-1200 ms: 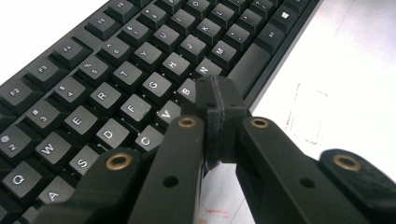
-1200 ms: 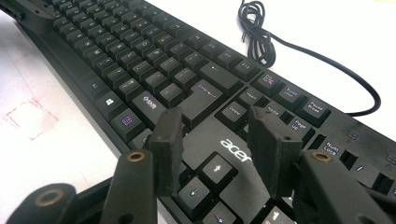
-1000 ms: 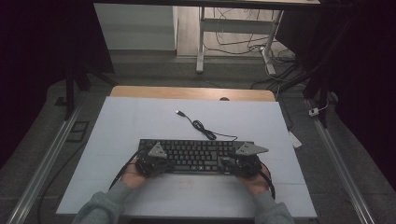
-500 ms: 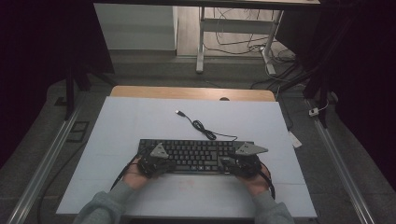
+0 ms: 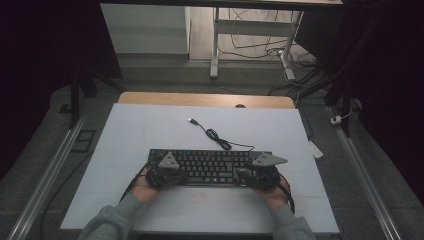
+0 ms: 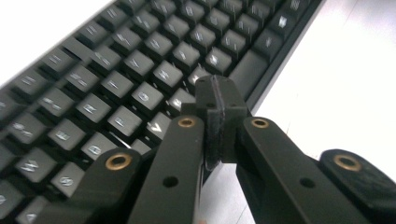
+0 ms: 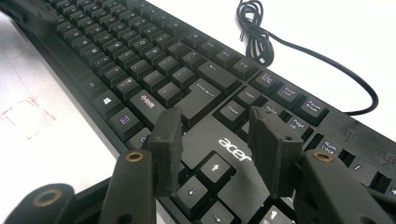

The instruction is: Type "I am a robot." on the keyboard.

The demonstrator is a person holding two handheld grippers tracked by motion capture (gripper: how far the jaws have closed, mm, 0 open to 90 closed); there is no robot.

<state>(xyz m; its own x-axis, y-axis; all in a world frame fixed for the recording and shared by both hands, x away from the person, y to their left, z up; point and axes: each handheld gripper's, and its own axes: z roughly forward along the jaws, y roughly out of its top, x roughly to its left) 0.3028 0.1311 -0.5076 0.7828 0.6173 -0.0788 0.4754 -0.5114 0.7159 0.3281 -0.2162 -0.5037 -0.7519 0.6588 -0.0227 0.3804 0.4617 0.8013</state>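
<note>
A: Where does the keyboard (image 5: 212, 167) lie?

B: It lies flat on the white table (image 5: 150, 130), towards the near edge, long side across the table. It is a black Acer keyboard. Its black cable (image 5: 220, 140) runs from the far edge, loops once and ends in a USB plug (image 5: 192, 120) lying on the bare top, well apart from the keys.

A: And the left gripper (image 5: 172, 175)?

B: The person's left hand (image 5: 145, 187) holds it over the left end of the keyboard. In the left gripper view the two pads (image 6: 215, 100) press flat against each other with nothing between them, so the jaws are fully closed and hold nothing. The tip (image 6: 217, 91) stands low over the bottom key rows close to the keyboard's near edge; whether it touches a key cannot be told.

A: The right gripper (image 5: 245, 176)?

B: The right hand (image 5: 275, 192) holds it over the right end. In the right gripper view the jaws stand partly apart, with a clear gap between the pads (image 7: 168, 135), and they grip nothing. They hang over the blank patch with the Acer logo (image 7: 233, 147), above the arrow keys (image 7: 212, 170) and below the Delete key block. Whether the pads touch the casing cannot be told.

A: Anything else on the table?

B: Faint red marks (image 7: 23, 116) are drawn on the white surface just before the keyboard's near edge. A strip of bare wood (image 5: 205, 99) shows at the table's far edge.
</note>
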